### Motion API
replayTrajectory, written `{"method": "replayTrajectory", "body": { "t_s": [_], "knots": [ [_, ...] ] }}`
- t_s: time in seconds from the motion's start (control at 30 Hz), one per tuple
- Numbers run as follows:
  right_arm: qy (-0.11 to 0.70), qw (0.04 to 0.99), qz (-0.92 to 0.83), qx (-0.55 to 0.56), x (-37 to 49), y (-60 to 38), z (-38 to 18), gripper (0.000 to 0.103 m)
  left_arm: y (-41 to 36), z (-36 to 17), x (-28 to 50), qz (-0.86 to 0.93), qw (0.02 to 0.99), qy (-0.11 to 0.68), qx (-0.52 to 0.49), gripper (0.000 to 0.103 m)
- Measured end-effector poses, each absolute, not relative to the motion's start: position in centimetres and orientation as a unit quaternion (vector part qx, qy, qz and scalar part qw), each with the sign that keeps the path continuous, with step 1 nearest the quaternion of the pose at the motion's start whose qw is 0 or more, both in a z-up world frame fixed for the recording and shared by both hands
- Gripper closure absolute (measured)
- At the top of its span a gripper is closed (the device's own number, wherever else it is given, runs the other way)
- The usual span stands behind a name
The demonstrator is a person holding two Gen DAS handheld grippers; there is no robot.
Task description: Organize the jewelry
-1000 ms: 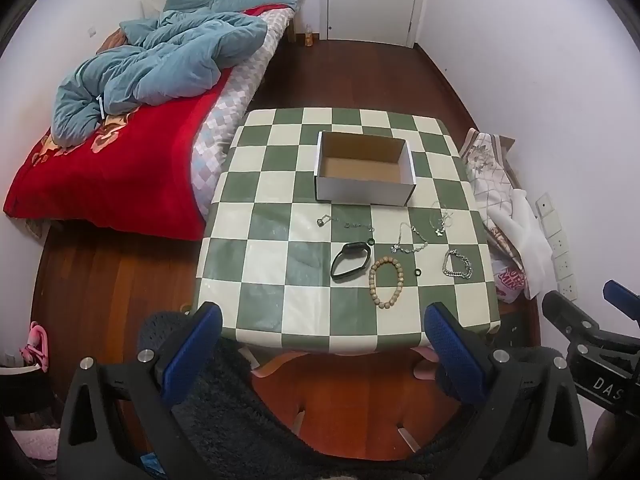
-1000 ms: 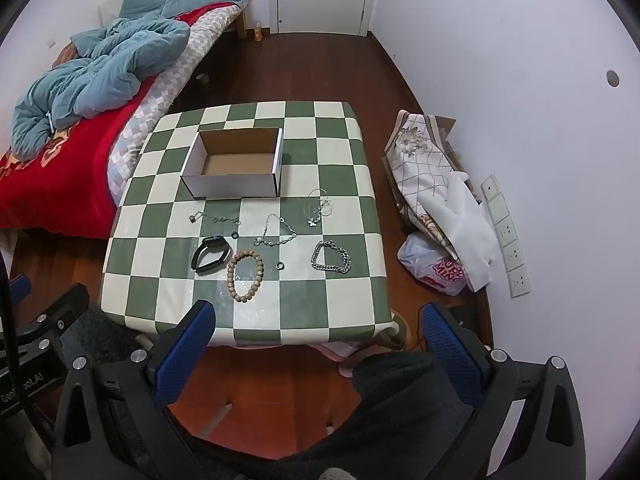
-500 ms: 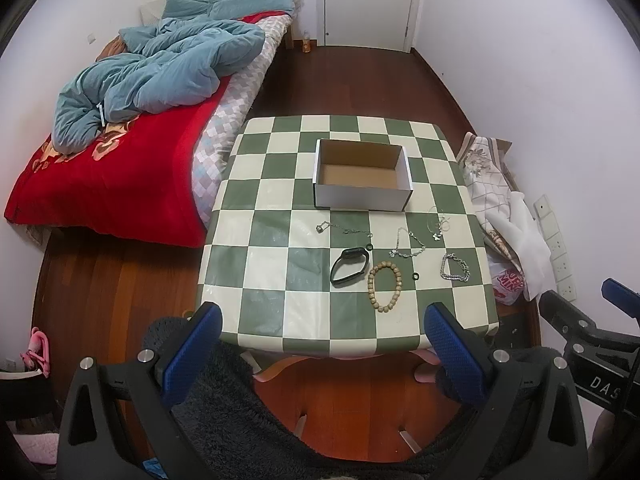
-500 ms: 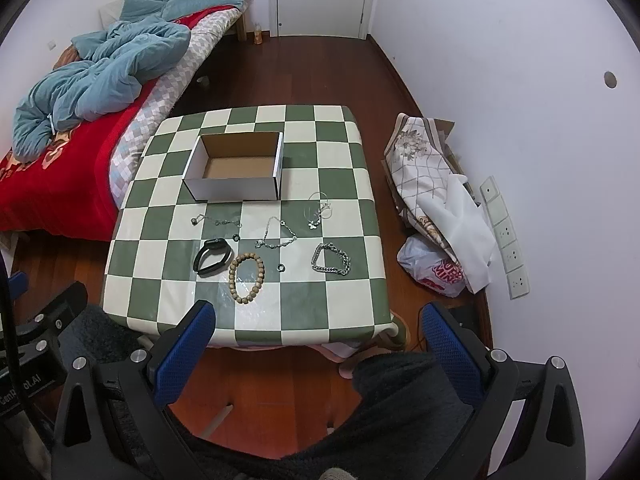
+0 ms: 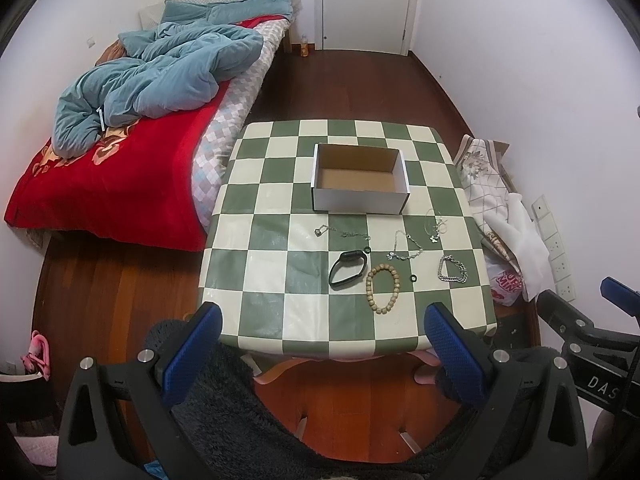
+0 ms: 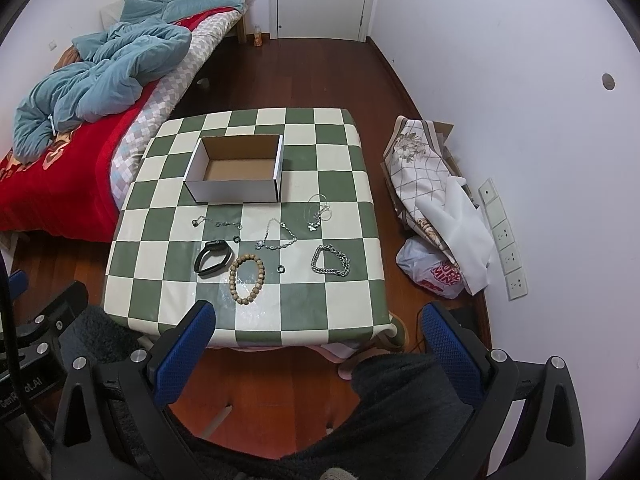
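An empty white cardboard box [image 5: 360, 196] [image 6: 236, 191] stands on a green-and-white checked table [image 5: 280, 280] [image 6: 344, 296]. In front of it lie a black band [image 5: 347, 269] [image 6: 213, 258], a wooden bead bracelet [image 5: 383, 289] [image 6: 247, 279], a silver chain bracelet [image 5: 452, 269] [image 6: 330, 260], thin silver necklaces [image 5: 406, 246] [image 6: 278, 236] and two small black rings [image 5: 413, 278] [image 6: 281, 268]. My left gripper [image 5: 324, 352] and right gripper [image 6: 320, 348] are both open and empty, held high above the near table edge.
A bed [image 5: 120, 168] with a red cover and blue duvet stands left of the table. Bags and cloth [image 6: 436, 216] lie by the right wall. A shut door [image 5: 368, 0] is at the back. Dark wooden floor surrounds the table.
Both grippers have tilted and drawn back slightly, so the table sits lower and a little smaller in view. The jewelry and box have not moved.
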State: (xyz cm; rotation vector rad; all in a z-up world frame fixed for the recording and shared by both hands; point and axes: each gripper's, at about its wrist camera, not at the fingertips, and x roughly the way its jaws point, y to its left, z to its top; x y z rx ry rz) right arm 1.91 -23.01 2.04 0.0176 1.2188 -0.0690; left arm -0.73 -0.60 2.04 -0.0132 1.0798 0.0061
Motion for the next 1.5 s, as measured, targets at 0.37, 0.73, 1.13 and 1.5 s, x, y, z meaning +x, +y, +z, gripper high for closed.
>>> {"method": "replayTrajectory", "body": {
  "t_s": [0.37, 0.73, 1.13, 1.5],
  "knots": [
    [0.571, 0.820, -0.031, 0.010, 1.8, -22.8, 2.3, 0.000, -0.7, 2.1, -0.7, 0.003, 0.858, 0.513, -0.006, 0.000],
    [0.567, 0.823, -0.031, 0.007, 1.7, -22.7, 3.0, 0.000, -0.6, 2.2, -0.7, 0.002, 0.858, 0.513, -0.007, 0.000],
    [0.566, 0.824, -0.030, 0.006, 1.7, -22.7, 3.3, 0.000, -0.8, 2.7, -0.8, 0.001, 0.860, 0.510, -0.009, 0.000],
    [0.561, 0.827, -0.029, 0.006, 1.7, -22.7, 3.3, 0.000, -1.2, 3.6, -0.6, 0.000, 0.862, 0.508, -0.010, 0.000]
  ]
}}
